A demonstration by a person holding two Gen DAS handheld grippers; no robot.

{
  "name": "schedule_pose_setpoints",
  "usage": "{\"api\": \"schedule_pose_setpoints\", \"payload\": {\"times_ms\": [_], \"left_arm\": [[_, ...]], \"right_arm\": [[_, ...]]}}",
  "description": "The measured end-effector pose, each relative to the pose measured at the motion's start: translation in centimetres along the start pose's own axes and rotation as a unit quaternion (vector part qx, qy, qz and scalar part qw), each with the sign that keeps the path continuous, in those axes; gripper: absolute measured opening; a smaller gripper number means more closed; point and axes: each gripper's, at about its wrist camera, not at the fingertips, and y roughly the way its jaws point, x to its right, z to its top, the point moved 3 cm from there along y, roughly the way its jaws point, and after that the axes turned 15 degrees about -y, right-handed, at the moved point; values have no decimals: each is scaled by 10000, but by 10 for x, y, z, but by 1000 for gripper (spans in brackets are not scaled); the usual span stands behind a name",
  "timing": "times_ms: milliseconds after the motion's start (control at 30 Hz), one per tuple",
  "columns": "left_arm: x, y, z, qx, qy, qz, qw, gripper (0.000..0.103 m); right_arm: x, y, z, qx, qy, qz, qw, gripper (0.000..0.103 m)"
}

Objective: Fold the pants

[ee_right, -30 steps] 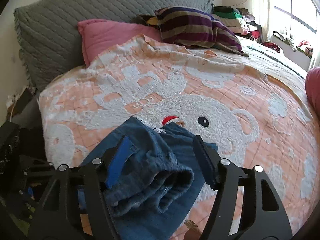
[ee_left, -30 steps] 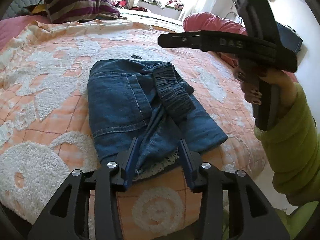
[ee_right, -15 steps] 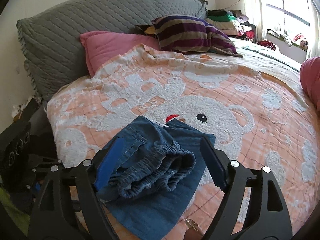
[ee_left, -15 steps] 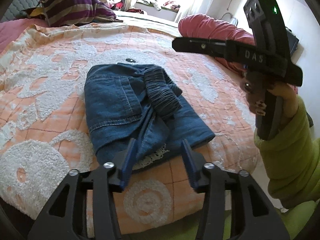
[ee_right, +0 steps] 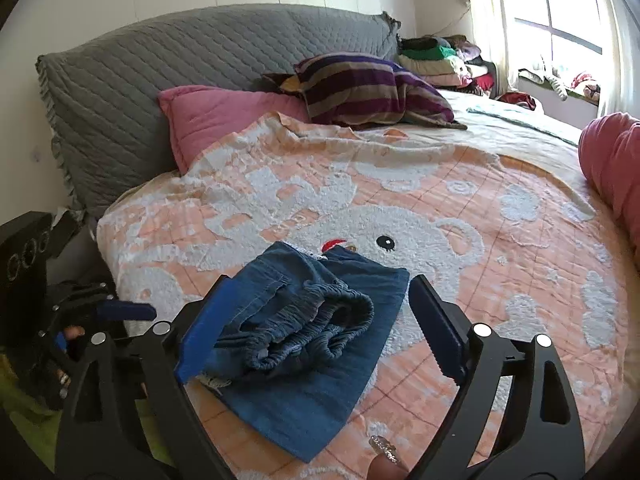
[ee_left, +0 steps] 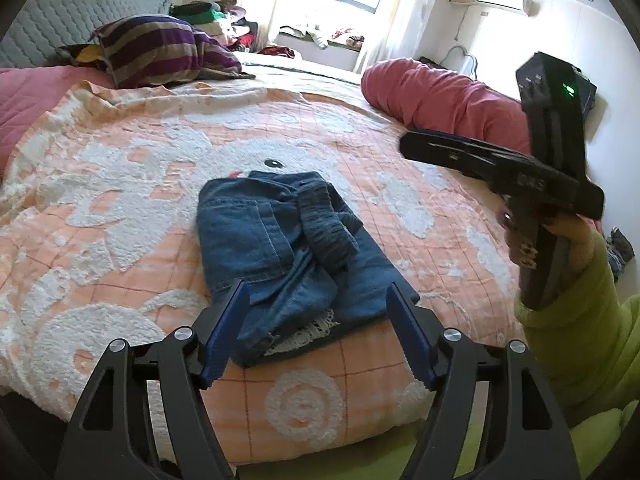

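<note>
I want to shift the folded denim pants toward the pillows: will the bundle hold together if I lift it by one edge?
Probably not. The folded denim pants are soft cloth in loose layers, so they would likely sag and unfold. The elastic waistband lies bunched on top, untucked, and may slide off. On the tufted bear blanket, pushing would likely drag and rumple them; lifting from both sides seems safer.

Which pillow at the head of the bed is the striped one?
The striped pillow, purple and tan, lies on top toward the window; the plain pink pillow sits lower, against the grey headboard.
</note>
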Motion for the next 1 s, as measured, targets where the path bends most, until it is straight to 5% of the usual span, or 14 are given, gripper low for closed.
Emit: {"api": "schedule_pose_setpoints", "payload": {"times_ms": [333,533,567,633,767,1000], "left_arm": [[-26,-7,14,230,-361,300,9986,96],[-75,2,43,296,-1094,589,9918,94],[-79,6,48,241,-1175,573,9911,93],[-79,20,57,73,-1221,450,9915,68],[-68,55,66,-328,-1122,273,9928,47],[-63,105,61,-800,-1051,343,9906,46]], "right_arm": [[-13,-19,-7,2,-454,-122,9989,87],[-44,-14,-35,-155,-879,437,9950,83],[-48,-11,-38,-179,-939,542,9939,77],[-63,0,-43,-295,-1132,773,9901,69],[-94,20,-45,-459,-1720,1050,9784,56],[-130,57,-46,-800,-2980,885,9471,32]]}}
